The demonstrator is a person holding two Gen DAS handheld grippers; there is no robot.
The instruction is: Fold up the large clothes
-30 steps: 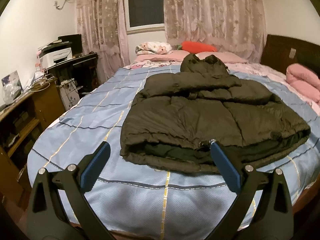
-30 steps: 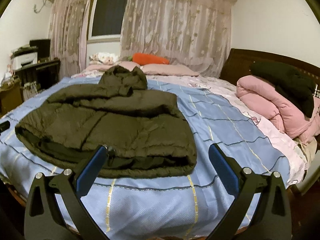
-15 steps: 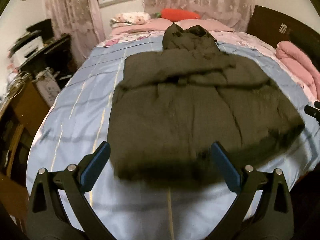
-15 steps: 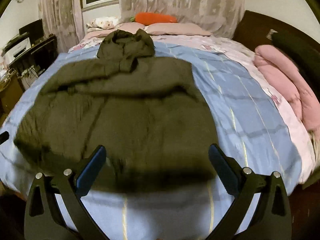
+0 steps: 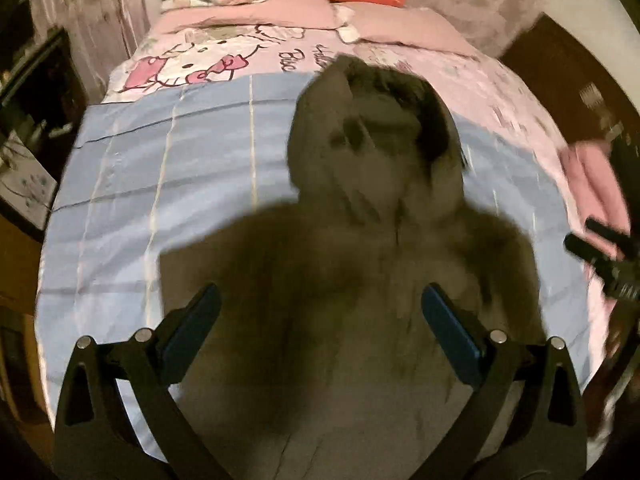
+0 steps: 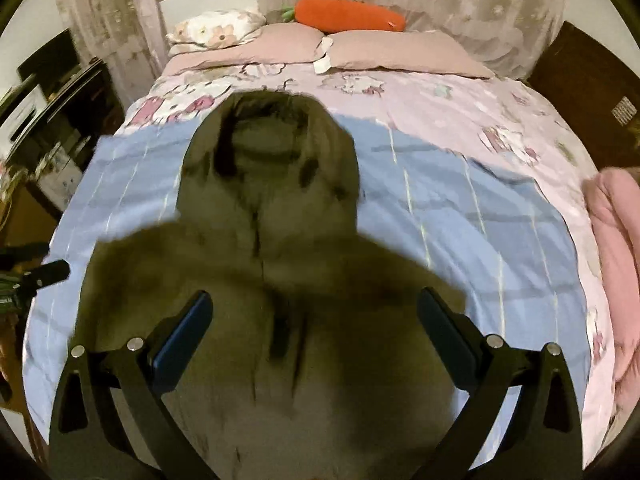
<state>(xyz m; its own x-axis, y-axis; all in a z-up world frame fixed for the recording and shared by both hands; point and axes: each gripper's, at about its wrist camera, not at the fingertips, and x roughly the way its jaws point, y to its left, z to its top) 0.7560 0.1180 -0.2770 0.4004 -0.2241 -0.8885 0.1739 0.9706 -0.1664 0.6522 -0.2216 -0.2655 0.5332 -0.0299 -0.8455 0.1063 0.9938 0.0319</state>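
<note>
A dark olive puffer jacket [image 5: 352, 280] lies on the blue striped bedspread [image 5: 160, 184], its hood [image 5: 372, 132] pointing toward the pillows. It also shows in the right wrist view [image 6: 280, 280], blurred by motion. My left gripper [image 5: 320, 320] is open and empty, held above the jacket's body. My right gripper [image 6: 314, 320] is open and empty, also above the jacket's body. The right gripper's tip [image 5: 600, 256] shows at the right edge of the left wrist view.
Pink pillows [image 6: 400, 52] and an orange carrot cushion [image 6: 344, 14] lie at the bed's head. A pink folded quilt [image 6: 616, 240] sits at the right side. A dark desk with clutter [image 6: 52, 120] stands left of the bed. A dark wooden headboard [image 6: 592, 92] is at the right.
Both grippers have moved forward and up over the jacket, from the bed's near edge to above the jacket's body. The jacket has not moved. Both stay open.
</note>
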